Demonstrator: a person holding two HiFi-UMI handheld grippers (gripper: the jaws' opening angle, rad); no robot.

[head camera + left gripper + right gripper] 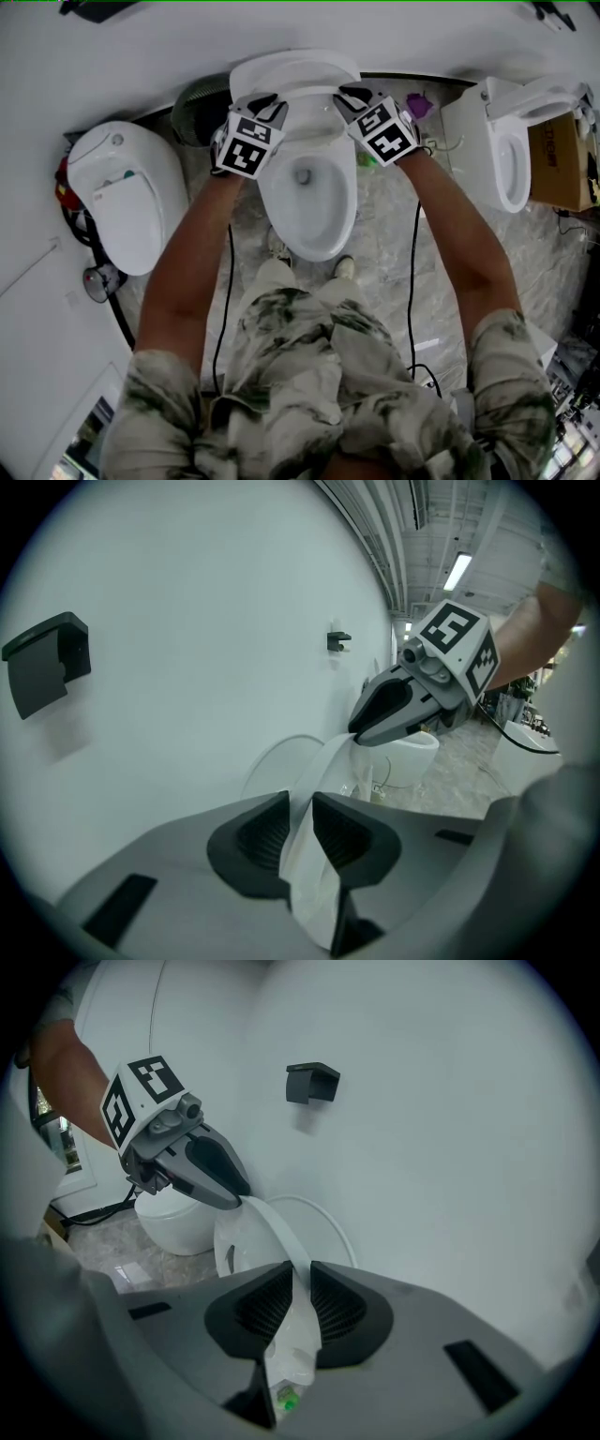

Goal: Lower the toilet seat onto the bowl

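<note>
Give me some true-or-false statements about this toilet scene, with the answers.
1. The left gripper and the right gripper both clamp the seat. True.
2. The seat lies flat on the bowl. False: it is held up off the bowl.
3. The lid is up. True.
4. This is the only toilet here. False: a left toilet and a right toilet flank it.

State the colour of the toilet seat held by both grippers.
White toilet seat, clearest in the right gripper view.
</note>
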